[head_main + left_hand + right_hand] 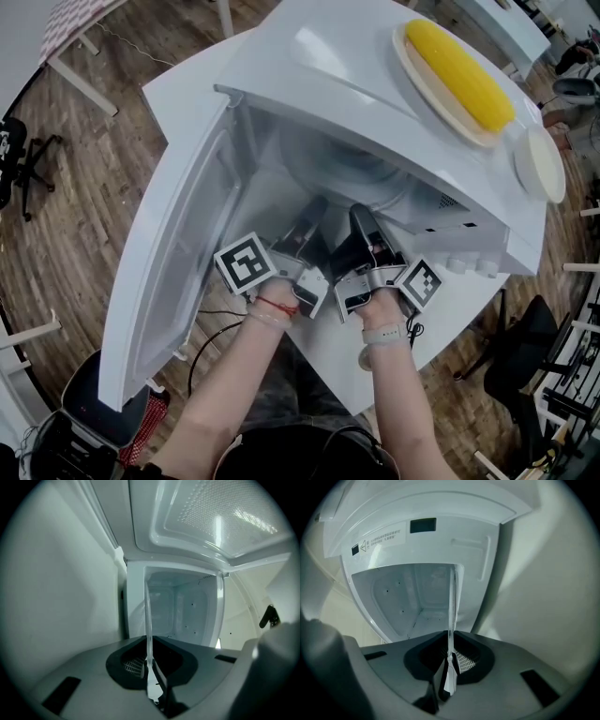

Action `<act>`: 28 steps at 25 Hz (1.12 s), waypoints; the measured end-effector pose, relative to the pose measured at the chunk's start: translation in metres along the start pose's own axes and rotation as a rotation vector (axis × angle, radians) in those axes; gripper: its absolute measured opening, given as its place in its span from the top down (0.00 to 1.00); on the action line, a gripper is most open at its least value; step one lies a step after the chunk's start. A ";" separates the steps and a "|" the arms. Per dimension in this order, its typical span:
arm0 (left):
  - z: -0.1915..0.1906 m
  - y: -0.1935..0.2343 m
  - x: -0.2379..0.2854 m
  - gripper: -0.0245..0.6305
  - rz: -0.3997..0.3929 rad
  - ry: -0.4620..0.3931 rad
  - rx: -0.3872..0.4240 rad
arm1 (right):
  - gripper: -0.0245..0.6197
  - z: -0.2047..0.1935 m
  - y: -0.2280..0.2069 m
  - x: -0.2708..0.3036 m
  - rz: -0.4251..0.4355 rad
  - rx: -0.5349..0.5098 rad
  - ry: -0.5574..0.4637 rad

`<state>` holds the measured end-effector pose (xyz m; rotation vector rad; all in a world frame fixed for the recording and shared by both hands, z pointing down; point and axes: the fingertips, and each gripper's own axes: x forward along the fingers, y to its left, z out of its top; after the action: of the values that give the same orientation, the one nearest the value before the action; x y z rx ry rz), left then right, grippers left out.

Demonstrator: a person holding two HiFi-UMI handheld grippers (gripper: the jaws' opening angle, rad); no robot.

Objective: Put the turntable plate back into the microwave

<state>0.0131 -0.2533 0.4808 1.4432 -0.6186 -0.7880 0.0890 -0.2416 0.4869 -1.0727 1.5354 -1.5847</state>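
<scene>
The white microwave (375, 84) lies under me with its door (173, 262) swung open to the left. A clear glass turntable plate (333, 173) sits at the mouth of the cavity, faint in the head view. My left gripper (312, 214) and right gripper (363, 220) hold its near rim side by side. In the left gripper view the plate (148, 620) shows edge-on, pinched where my left gripper (151, 667) is shut. The right gripper view has the same thin glass edge (452, 606) clamped in my right gripper (450, 660), the cavity beyond.
On top of the microwave rests a plate with a yellow corn cob (459, 66), and a small white dish (541, 164) beside it. Control knobs (473, 265) sit right of the cavity. The white table (178, 89) ends just beyond the door; office chairs stand around.
</scene>
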 end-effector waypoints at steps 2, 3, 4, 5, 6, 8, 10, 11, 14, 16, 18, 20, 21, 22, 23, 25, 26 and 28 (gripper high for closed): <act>-0.002 0.000 -0.001 0.90 0.002 0.002 -0.001 | 0.88 0.001 0.000 0.000 0.002 0.002 -0.001; -0.004 0.000 -0.001 0.90 0.001 0.004 -0.002 | 0.88 0.002 0.000 0.000 0.002 0.002 -0.002; -0.005 -0.001 -0.001 0.90 0.002 0.008 0.002 | 0.88 0.003 0.000 0.000 0.003 0.003 -0.004; -0.006 -0.002 -0.002 0.90 0.004 0.013 0.019 | 0.88 0.003 0.000 -0.001 0.002 0.003 -0.006; -0.007 -0.002 -0.003 0.91 0.009 0.020 0.052 | 0.88 0.004 0.000 -0.001 0.001 0.003 -0.007; -0.010 -0.003 -0.005 0.91 0.016 0.038 0.114 | 0.88 0.005 0.002 -0.002 0.002 -0.002 -0.008; -0.015 -0.004 -0.007 0.91 0.028 0.052 0.127 | 0.88 0.005 0.003 -0.002 0.006 -0.006 -0.009; -0.016 -0.004 -0.007 0.91 0.037 0.058 0.139 | 0.88 0.005 0.003 -0.002 0.009 -0.007 -0.010; -0.019 0.004 -0.011 0.91 0.065 0.076 0.148 | 0.88 0.004 0.001 -0.003 0.016 -0.005 -0.016; -0.020 0.006 -0.013 0.92 0.071 0.085 0.153 | 0.88 0.003 0.001 -0.004 0.017 -0.009 -0.014; -0.021 0.004 -0.014 0.93 0.070 0.095 0.169 | 0.88 0.001 0.002 -0.006 0.019 -0.016 -0.007; -0.024 0.004 -0.015 0.94 0.073 0.118 0.196 | 0.88 -0.002 0.001 -0.010 0.018 -0.021 0.003; -0.027 0.003 -0.016 0.94 0.076 0.137 0.218 | 0.88 -0.004 0.000 -0.013 0.014 -0.027 0.009; -0.031 0.002 -0.018 0.94 0.079 0.161 0.249 | 0.88 -0.005 -0.001 -0.016 0.009 -0.036 0.015; -0.035 0.001 -0.019 0.94 0.084 0.189 0.285 | 0.88 -0.007 -0.002 -0.020 0.004 -0.048 0.021; -0.044 -0.003 -0.023 0.94 0.092 0.240 0.365 | 0.88 -0.011 0.000 -0.029 -0.002 -0.080 0.035; -0.048 -0.006 -0.025 0.94 0.092 0.259 0.397 | 0.88 -0.012 0.001 -0.033 -0.003 -0.099 0.042; -0.056 -0.011 -0.027 0.94 0.088 0.286 0.439 | 0.88 -0.012 0.006 -0.040 0.001 -0.131 0.054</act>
<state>0.0387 -0.1970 0.4696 1.8733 -0.6531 -0.3753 0.0946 -0.2012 0.4771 -1.1077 1.6959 -1.5415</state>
